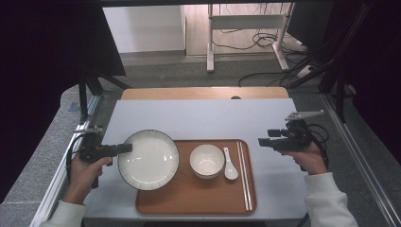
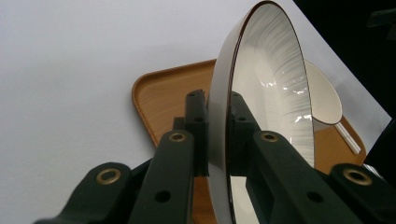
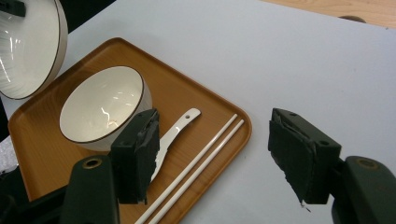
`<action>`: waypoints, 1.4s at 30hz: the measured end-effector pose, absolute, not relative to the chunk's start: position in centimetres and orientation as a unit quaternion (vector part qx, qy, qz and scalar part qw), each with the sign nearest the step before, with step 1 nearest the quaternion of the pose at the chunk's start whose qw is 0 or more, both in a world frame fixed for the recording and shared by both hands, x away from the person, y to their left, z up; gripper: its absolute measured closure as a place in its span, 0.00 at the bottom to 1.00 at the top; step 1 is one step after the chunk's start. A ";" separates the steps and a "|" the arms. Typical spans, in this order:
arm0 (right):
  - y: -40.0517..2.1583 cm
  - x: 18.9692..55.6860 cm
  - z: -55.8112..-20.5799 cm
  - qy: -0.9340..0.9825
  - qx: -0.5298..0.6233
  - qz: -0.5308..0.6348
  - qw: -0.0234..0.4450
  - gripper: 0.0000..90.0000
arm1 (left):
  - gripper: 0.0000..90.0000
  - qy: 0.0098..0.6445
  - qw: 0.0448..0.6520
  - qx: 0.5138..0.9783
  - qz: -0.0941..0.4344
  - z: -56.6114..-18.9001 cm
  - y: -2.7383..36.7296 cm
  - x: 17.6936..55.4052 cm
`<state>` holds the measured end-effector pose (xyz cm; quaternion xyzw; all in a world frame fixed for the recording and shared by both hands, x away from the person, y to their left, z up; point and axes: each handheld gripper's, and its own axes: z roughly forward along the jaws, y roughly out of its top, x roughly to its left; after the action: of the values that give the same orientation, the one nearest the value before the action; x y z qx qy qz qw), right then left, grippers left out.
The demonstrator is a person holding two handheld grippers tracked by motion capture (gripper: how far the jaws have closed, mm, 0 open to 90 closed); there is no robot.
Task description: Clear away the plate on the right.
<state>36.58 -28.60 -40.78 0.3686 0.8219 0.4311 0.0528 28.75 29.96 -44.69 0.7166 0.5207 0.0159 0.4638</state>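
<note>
A large white plate point(image 1: 148, 160) with a dark rim hangs over the left end of a brown tray point(image 1: 196, 196). My left gripper point(image 1: 124, 149) is shut on the plate's left rim; in the left gripper view the plate point(image 2: 271, 93) stands edge-on between my pads, one finger point(image 2: 175, 172) on each side. On the tray sit a small white bowl point(image 1: 207, 161), a white spoon point(image 1: 230, 165) and a pair of white chopsticks point(image 1: 243, 172). My right gripper point(image 1: 261, 141) hovers open to the right of the tray; its view looks down on the bowl point(image 3: 102, 107), spoon point(image 3: 175, 133) and chopsticks point(image 3: 201, 163).
The tray rests on a pale table point(image 1: 198, 118) whose wooden strip point(image 1: 203, 93) runs along the far edge. Metal rails point(image 1: 359, 161) flank the table. Beyond it stand a white desk frame point(image 1: 246, 28) and loose cables point(image 1: 265, 42) on the floor.
</note>
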 end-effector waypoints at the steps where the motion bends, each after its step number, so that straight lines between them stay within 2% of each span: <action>1: -28.6 36.6 -40.8 0.823 0.369 0.429 0.052 0.37 | 0.92 0.520 0.462 0.719 0.014 -44.8 29.8 28.8; 26: -28.2 36.8 -41.4 0.833 0.367 0.412 0.048 0.36 | 0.92 0.519 0.417 0.746 -0.032 -48.6 27.3 30.7; 33: -28.5 36.8 -41.2 0.825 0.378 0.416 0.062 0.36 | 0.93 0.522 0.411 0.746 -0.041 -49.5 27.2 31.6; 42: -28.2 36.8 -41.4 0.833 0.373 0.405 0.057 0.36 | 0.89 0.524 0.387 0.758 -0.044 -50.7 26.4 32.8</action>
<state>36.80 -28.17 -41.45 0.3731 0.8328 0.4050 0.0572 32.78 26.43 -50.69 0.7575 0.5241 -0.0437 0.3868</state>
